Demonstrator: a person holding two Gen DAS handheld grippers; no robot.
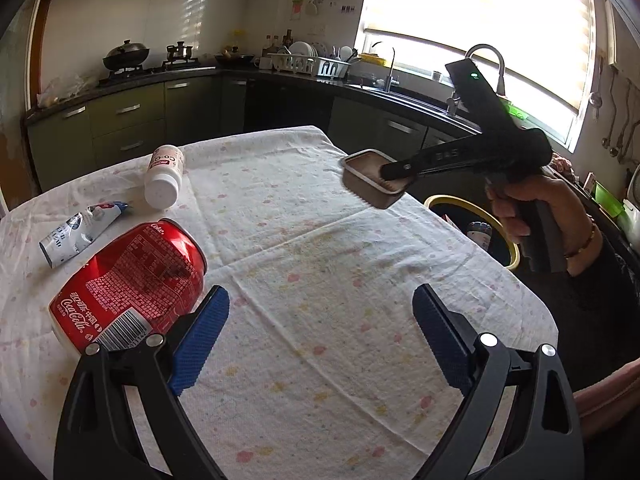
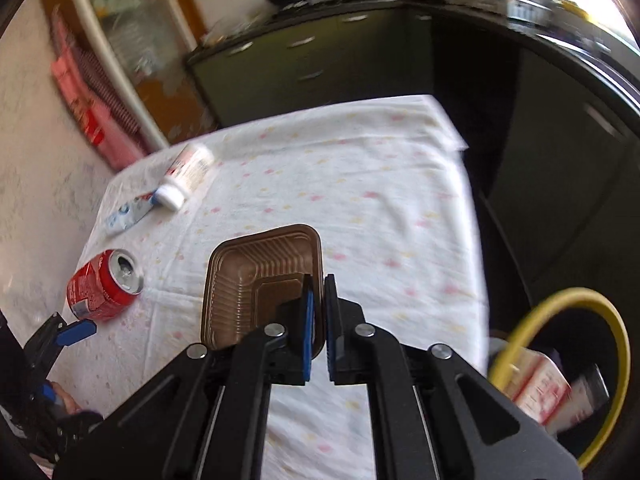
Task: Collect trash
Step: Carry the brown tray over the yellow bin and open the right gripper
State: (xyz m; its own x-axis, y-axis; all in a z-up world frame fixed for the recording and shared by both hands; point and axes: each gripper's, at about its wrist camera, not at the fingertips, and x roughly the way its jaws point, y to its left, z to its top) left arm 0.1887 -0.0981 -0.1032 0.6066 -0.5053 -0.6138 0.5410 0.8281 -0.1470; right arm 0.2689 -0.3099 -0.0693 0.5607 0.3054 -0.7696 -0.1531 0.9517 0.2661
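My right gripper (image 2: 319, 284) is shut on the rim of a brown plastic tray (image 2: 256, 280) and holds it above the cloth-covered table (image 2: 360, 184). The left wrist view shows the same tray (image 1: 370, 188) lifted near the table's right edge, pinched by the right gripper (image 1: 394, 174) in a person's hand. My left gripper (image 1: 320, 312) stands open over the cloth with nothing between its blue pads. A dented red cola can (image 1: 128, 284) lies beside the left finger. A white pill bottle (image 1: 164, 178) and a squeezed tube (image 1: 80, 228) lie farther back on the left.
A bin with a yellow rim (image 2: 560, 360) stands beside the table on the right and holds cartons; it is also in the left wrist view as the bin (image 1: 472, 228). Kitchen counters, a stove and a sink run along the back walls.
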